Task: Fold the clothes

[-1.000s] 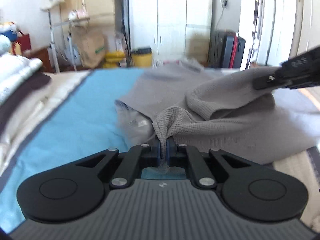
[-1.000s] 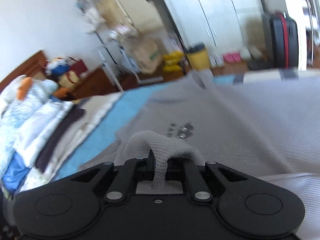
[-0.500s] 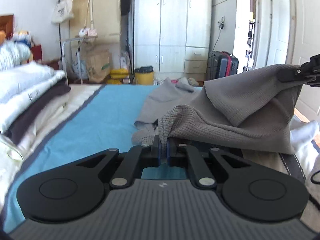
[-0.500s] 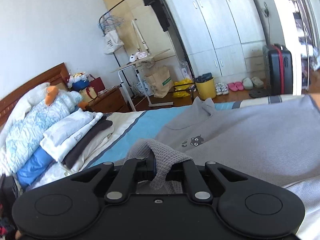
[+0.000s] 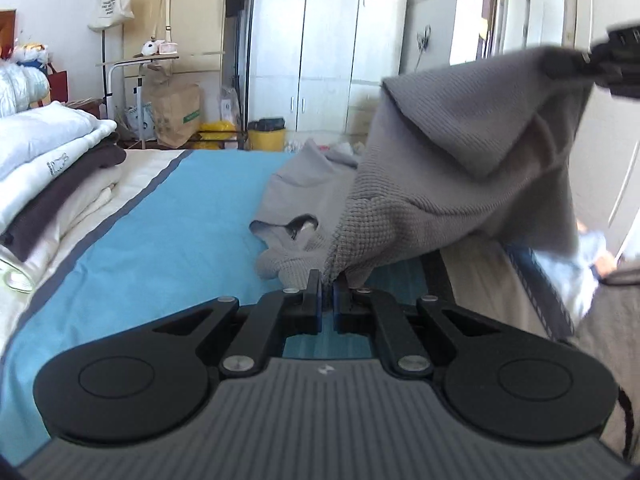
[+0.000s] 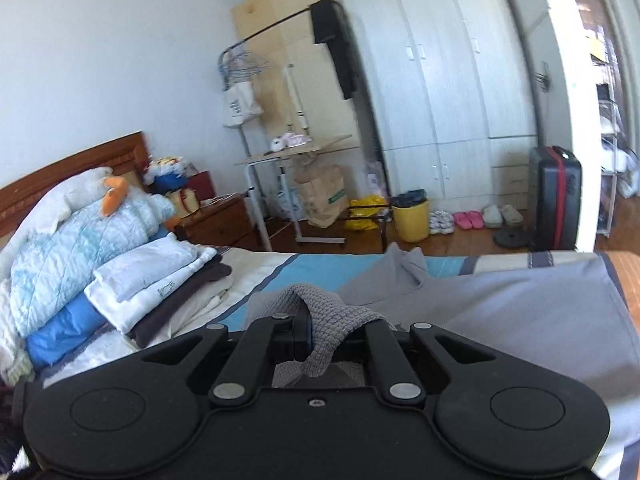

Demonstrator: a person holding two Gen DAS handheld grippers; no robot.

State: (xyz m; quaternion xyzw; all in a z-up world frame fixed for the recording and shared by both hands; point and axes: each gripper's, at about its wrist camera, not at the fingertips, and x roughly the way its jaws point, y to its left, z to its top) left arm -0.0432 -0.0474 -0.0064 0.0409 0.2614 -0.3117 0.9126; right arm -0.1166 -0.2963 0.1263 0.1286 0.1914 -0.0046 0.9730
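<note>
grey sweater [image 5: 460, 168] hangs stretched in the air between the two grippers, above the blue sheet [image 5: 168, 232] of the bed; its lower part trails down onto the sheet. the left gripper [image 5: 327, 286] has its jaws pinched tight on one knitted edge, low and near the sheet. the right gripper [image 6: 320, 338] is clamped on another fold of the same knit, held up higher. a stack of folded clothes [image 6: 160, 280] sits well apart on the left side of the bed

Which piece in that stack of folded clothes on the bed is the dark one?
The dark brown garment, sandwiched low in the folded stack. White and pale folded pieces lie above it and a cream one beneath, so it shows as the only dark band.
</note>
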